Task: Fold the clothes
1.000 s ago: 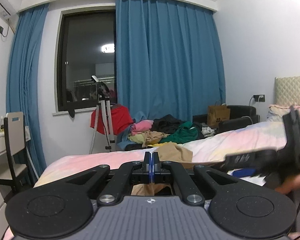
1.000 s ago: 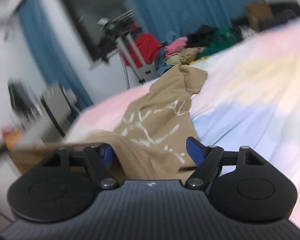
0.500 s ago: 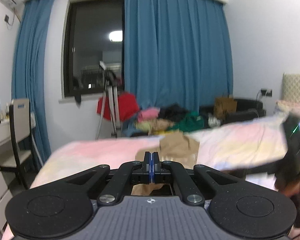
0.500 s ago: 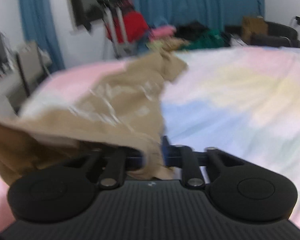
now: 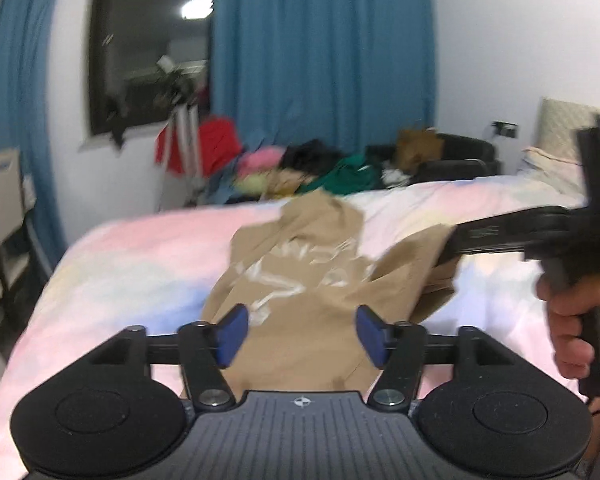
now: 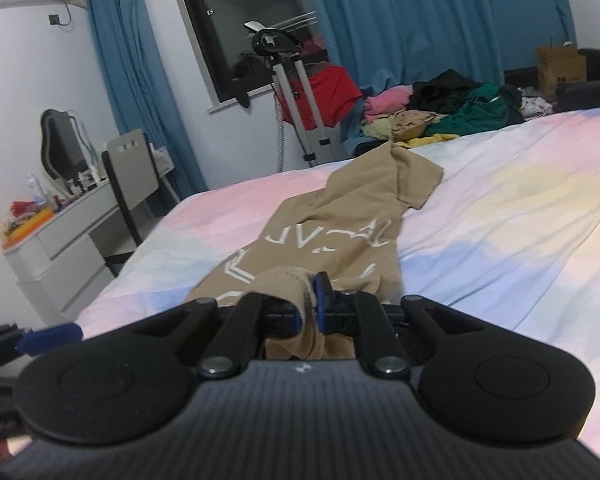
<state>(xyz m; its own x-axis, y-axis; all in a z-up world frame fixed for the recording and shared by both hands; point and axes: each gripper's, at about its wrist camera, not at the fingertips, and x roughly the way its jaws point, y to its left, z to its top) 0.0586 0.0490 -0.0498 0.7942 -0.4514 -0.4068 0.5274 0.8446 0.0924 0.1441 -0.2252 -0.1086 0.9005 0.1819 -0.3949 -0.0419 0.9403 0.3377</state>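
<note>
Currently, left wrist view: the left tool (image 5: pixel 298 334) is seen spread wide, blue pads apart, nothing gripped. A tan shirt (image 5: pixel 300 300) with white print is laid lengthwise on the bed (image 5: pixel 120 256), its near end lying between and below the pads. The right tool (image 5: pixel 496 236) is seen entering from the right, held by a hand (image 5: pixel 572 320); one edge of the shirt is lifted at its tip. Blur is heavy here.

Right wrist view: the right tool (image 6: pixel 308 312) is closed narrow on a ribbed hem of the shirt (image 6: pixel 340 232), fabric bunched between the pads. The rest of the shirt is stretched away across the pastel bed (image 6: pixel 500 220), a sleeve (image 6: pixel 416 184) at the far end. A blue pad of the left tool (image 6: pixel 48 338) is visible at the left edge. A clothes pile (image 6: pixel 440 112) is seen beyond the bed.
</note>
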